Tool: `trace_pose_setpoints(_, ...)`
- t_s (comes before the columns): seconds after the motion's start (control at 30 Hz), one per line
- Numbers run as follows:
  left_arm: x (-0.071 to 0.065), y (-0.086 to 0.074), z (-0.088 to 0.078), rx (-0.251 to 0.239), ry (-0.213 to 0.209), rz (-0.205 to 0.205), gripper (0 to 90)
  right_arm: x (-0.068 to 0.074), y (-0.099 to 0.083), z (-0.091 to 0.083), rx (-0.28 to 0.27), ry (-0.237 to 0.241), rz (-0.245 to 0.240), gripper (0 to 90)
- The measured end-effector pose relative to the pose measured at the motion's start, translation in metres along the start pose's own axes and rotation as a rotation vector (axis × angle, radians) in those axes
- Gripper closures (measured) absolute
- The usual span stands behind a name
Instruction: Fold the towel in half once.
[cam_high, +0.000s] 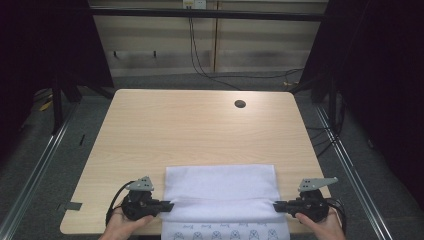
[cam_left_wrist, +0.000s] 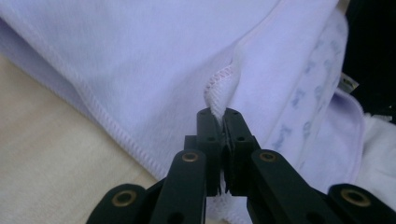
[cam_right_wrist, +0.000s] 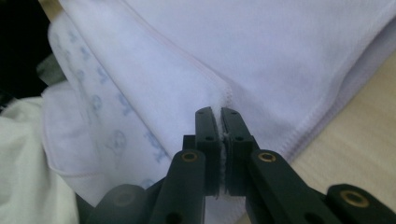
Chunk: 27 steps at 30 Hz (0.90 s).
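A pale wooden table with a round hole far right. A folded white cloth lies at its near edge, apparently hanging over it.

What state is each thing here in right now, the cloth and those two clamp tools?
Towel: white, folded over on itself, lying at the near table edge, its printed end hanging off the edge.
Left hand-held gripper: shut on the towel's left stitched edge.
Right hand-held gripper: shut on the towel's right edge.
Table: light wood, with a dark round hole near its far edge.
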<state>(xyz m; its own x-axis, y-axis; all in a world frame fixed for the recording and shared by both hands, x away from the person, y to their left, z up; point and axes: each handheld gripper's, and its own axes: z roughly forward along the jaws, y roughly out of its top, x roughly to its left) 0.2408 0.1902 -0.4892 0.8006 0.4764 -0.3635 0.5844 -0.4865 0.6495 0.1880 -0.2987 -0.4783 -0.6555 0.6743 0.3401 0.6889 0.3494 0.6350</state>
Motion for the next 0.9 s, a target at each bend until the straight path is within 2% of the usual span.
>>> trace_pose_setpoints(0.07, 0.002, 0.0, 0.003, 0.015, 0.007, -0.006, 87.1, -0.003, -0.002, 0.008, 0.041, -0.01, 0.001, 86.9)
trace_pose_setpoints(0.1, 0.004, 0.0, 0.005, 0.036, 0.002, -0.016, 87.1, -0.003, -0.002, 0.008, 0.041, -0.01, 0.001, 86.9)
trace_pose_setpoints(0.13, 0.006, -0.001, 0.006, 0.035, -0.004, -0.035, 87.1, -0.003, -0.002, 0.011, 0.059, -0.014, 0.0, 86.9)
trace_pose_setpoints(0.17, 0.008, 0.0, 0.006, 0.04, -0.008, -0.035, 87.1, -0.004, -0.002, 0.014, 0.066, -0.015, -0.001, 86.9)
trace_pose_setpoints(0.23, 0.009, 0.001, 0.006, 0.034, 0.008, -0.017, 87.2, -0.004, -0.001, 0.016, 0.073, -0.013, -0.001, 86.9)
trace_pose_setpoints(0.3, 0.012, 0.004, 0.007, 0.028, 0.032, 0.024, 87.4, -0.006, 0.002, 0.019, 0.073, -0.011, 0.005, 87.0)
trace_pose_setpoints(0.43, 0.033, 0.012, 0.009, 0.001, 0.036, 0.008, 87.7, -0.006, 0.007, 0.024, 0.072, -0.019, 0.003, 86.9)
trace_pose_setpoints(0.57, 0.051, 0.025, 0.013, -0.02, 0.08, 0.01, 87.8, -0.007, 0.016, 0.031, 0.07, -0.033, -0.001, 86.8)
trace_pose_setpoints(0.6, 0.06, 0.033, 0.015, -0.023, 0.106, 0.017, 87.9, -0.01, 0.021, 0.035, 0.069, -0.028, 0.002, 86.8)
trace_pose_setpoints(0.63, 0.06, 0.033, 0.015, -0.023, 0.106, 0.017, 87.9, -0.01, 0.021, 0.035, 0.069, -0.028, 0.002, 86.8)
trace_pose_setpoints(0.77, 0.08, 0.051, 0.022, -0.036, 0.146, -0.001, 87.8, -0.024, 0.037, 0.044, 0.058, -0.051, 0.003, 86.9)
trace_pose_setpoints(0.9, 0.1, 0.069, 0.029, -0.054, 0.215, -0.015, 87.8, -0.042, 0.056, 0.054, 0.034, -0.087, 0.019, 86.8)
